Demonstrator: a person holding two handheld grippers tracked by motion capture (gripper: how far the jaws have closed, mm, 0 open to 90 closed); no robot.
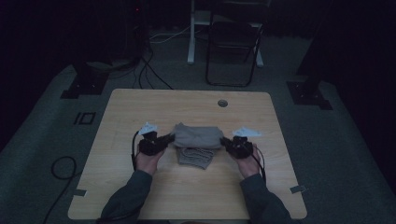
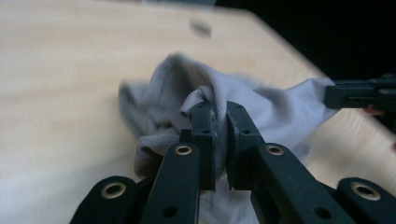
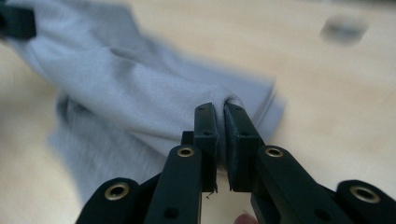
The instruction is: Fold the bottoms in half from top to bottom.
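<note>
A grey cloth (image 1: 198, 136) lies bunched on the wooden table (image 1: 140, 107), its upper fold stretched between the two grippers and a lower part (image 1: 195, 156) resting on the wood. My left gripper (image 1: 169, 138) pinches the cloth's left end; in the left gripper view its jaws (image 2: 220, 109) are shut on a rolled edge of the cloth (image 2: 243, 93). My right gripper (image 1: 224, 140) holds the right end; in the right gripper view it (image 3: 220, 109) is shut on the fabric (image 3: 140, 88). The other gripper's tip (image 2: 359, 95) shows at the far side of the cloth.
A round cable hole (image 1: 222, 103) sits near the table's far edge. A dark folding chair (image 1: 233, 46) and a white stand leg (image 1: 191, 32) are on the floor beyond. Cables (image 1: 63, 168) lie left of the table. The room is dim.
</note>
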